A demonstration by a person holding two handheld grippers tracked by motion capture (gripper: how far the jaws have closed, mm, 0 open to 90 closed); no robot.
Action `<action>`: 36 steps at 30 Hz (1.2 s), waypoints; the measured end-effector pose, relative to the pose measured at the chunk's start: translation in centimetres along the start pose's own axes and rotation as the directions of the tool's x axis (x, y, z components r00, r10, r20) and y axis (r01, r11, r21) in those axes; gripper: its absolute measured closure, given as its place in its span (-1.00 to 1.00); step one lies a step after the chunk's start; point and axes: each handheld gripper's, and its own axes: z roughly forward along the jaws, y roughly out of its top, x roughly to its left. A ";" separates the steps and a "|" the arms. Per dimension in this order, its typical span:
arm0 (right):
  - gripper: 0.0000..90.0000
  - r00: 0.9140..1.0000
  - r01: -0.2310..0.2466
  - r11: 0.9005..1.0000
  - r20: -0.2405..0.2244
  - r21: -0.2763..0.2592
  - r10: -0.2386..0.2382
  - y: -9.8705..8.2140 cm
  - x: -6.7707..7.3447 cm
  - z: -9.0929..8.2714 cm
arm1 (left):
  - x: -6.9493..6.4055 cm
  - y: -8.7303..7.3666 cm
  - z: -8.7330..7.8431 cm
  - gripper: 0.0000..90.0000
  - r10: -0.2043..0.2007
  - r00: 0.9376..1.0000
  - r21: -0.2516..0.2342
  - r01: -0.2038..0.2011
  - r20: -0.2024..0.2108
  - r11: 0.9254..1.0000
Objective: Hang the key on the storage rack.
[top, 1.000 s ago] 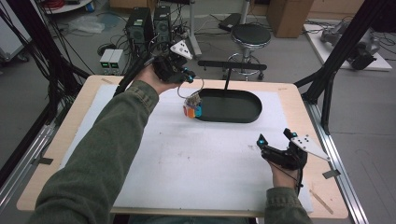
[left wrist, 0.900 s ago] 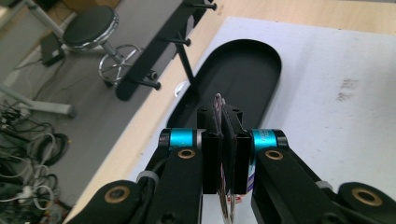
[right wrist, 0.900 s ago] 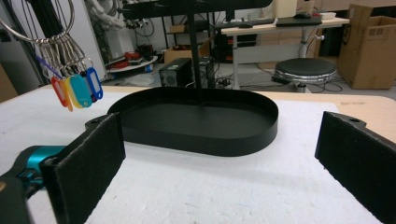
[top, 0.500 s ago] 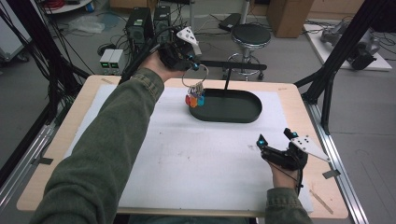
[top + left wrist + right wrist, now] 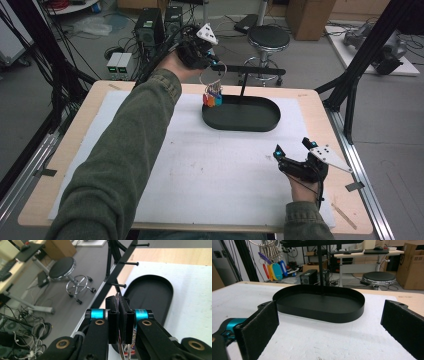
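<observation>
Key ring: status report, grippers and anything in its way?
Left gripper shut on key ring, lifted over tray edge. Right gripper open, idle on table. Rack pegs close ahead.

Black stool [image 5: 268, 37], computer towers [image 5: 149, 26]

Light is even and soft across the white mat [image 5: 200, 165], coming from overhead, a touch dim and grainy in the high view. The black tray [image 5: 242, 116] drinks it up, with faint shadow pooling just beside its near wall. On the far side of the tray the floor and stool [image 5: 62, 268] go soft and slightly out of focus. In the left gripper view, lines bend toward the edges. In the right gripper view the tray's rim [image 5: 322, 290] is crisp, while the pads [image 5: 259, 327] nearest the lens blur. No hard glare on the tray.
</observation>
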 end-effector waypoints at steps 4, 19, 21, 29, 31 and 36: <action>-0.99 1.000 0.000 1.000 -0.001 0.000 0.000 0.0 0.0 0.0 | 0.6 -0.4 0.7 0.92 -0.021 1.000 -0.028 0.021 0.001 0.999; -0.99 1.000 -0.003 1.000 -0.006 0.007 0.003 -0.1 0.0 0.2 | 0.9 -1.7 4.5 0.92 -0.058 0.998 0.036 0.057 0.013 0.998; -0.99 1.000 0.000 1.000 -0.004 0.010 0.000 -0.1 -0.1 0.3 | 0.9 -1.7 4.9 0.92 -0.080 0.997 0.059 0.080 0.002 0.995; -0.99 1.000 -0.009 1.000 0.003 0.009 0.009 0.0 -0.2 0.1 | 1.5 -3.2 5.7 0.92 -0.164 0.986 0.072 0.166 -0.024 0.984; -0.99 1.000 -0.005 1.000 0.004 0.006 0.005 0.0 -0.2 0.1 | 1.6 -3.9 6.0 0.92 -0.181 0.983 0.079 0.182 -0.018 0.980; -0.99 1.000 -0.006 1.000 0.004 0.011 0.006 -0.1 -0.2 0.2 | 2.1 -4.6 6.3 0.92 -0.209 0.978 0.065 0.210 -0.021 0.976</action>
